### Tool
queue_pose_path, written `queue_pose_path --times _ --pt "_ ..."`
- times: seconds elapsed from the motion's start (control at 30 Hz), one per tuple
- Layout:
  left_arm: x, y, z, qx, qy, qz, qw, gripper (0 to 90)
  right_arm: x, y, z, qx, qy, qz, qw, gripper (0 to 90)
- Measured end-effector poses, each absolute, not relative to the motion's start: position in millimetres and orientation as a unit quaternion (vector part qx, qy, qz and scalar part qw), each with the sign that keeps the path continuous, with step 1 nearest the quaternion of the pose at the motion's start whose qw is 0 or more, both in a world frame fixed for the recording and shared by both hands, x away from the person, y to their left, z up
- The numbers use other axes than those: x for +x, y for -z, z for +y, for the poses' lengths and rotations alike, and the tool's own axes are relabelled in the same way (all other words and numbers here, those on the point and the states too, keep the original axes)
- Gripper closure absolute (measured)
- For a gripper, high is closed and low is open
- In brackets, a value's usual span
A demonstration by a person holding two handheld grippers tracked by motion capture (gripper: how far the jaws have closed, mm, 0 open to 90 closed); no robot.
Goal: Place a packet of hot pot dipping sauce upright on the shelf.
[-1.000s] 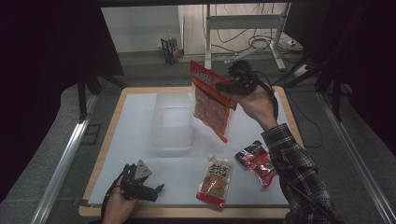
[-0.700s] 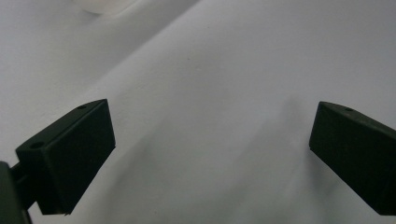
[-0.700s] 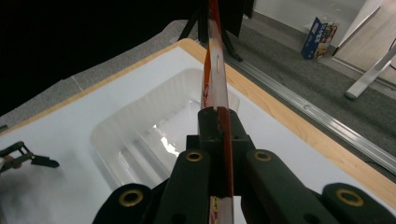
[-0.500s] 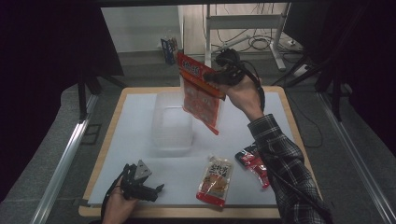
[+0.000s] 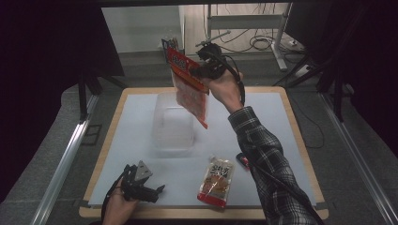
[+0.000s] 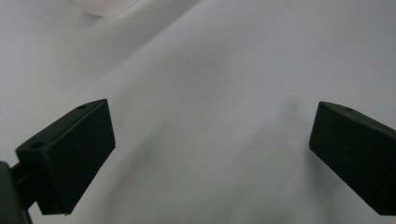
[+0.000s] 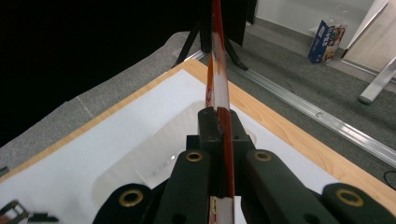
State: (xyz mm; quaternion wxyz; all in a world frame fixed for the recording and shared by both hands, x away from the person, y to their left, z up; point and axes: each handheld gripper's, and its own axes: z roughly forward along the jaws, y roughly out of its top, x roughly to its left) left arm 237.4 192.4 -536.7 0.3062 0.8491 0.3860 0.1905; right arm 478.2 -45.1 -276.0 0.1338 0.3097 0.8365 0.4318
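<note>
The right gripper [image 5: 199, 70] is clamped on a red snack packet [image 5: 188, 84], hanging it above the clear plastic container [image 5: 172, 124] on the worktop [image 5: 281, 122], while the left gripper [image 5: 155, 191] rests near the front edge, jaws apart.

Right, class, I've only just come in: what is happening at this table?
A person's right gripper is shut on a red and white snack packet, which hangs above a clear plastic tub. The left gripper rests open at the table's near edge. An orange food pouch lies flat nearby.
</note>
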Motion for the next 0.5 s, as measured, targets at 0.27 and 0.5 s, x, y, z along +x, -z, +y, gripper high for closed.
queue_pose_path --times 0.27,0.5 --pt "237.0 536.2 192.7 0.85 -0.191 0.385 0.305 0.3 492.4 284.6 -14.0 0.318 -0.439 0.831 0.125 89.0" --pt "236.5 536.2 192.8 0.849 -0.193 0.385 0.307 0.3 494.1 286.3 5.2 0.315 -0.441 0.831 0.124 88.9"
